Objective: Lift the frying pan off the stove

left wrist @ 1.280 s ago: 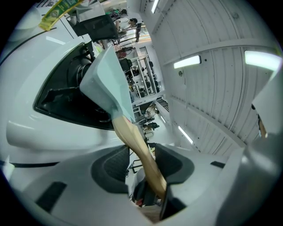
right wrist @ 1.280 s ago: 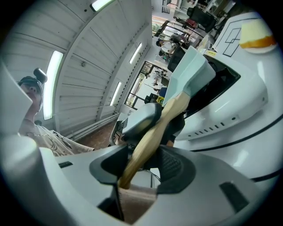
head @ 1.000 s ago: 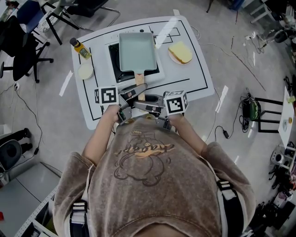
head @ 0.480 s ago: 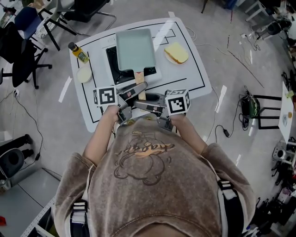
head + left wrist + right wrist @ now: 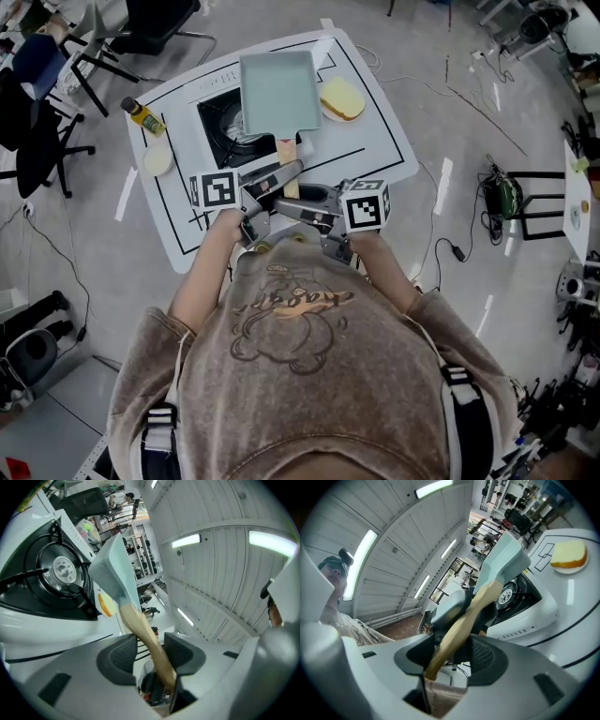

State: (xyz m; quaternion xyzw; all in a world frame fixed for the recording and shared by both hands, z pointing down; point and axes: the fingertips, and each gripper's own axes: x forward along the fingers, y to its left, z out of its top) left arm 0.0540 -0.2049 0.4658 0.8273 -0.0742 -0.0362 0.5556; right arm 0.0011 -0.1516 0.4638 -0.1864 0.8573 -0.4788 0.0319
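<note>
Below me spreads a white table (image 5: 380, 141) marked with black lines; on its left side stands a yellow bottle (image 5: 141, 114) with a dark cap, with a pale round dish (image 5: 157, 160) near it; on its right side a plate (image 5: 325, 112) carries a yellow slice (image 5: 342, 97); black office chairs (image 5: 37, 127) stand left of the table; a green device (image 5: 506, 199) on a black stand sits well to its right.
</note>
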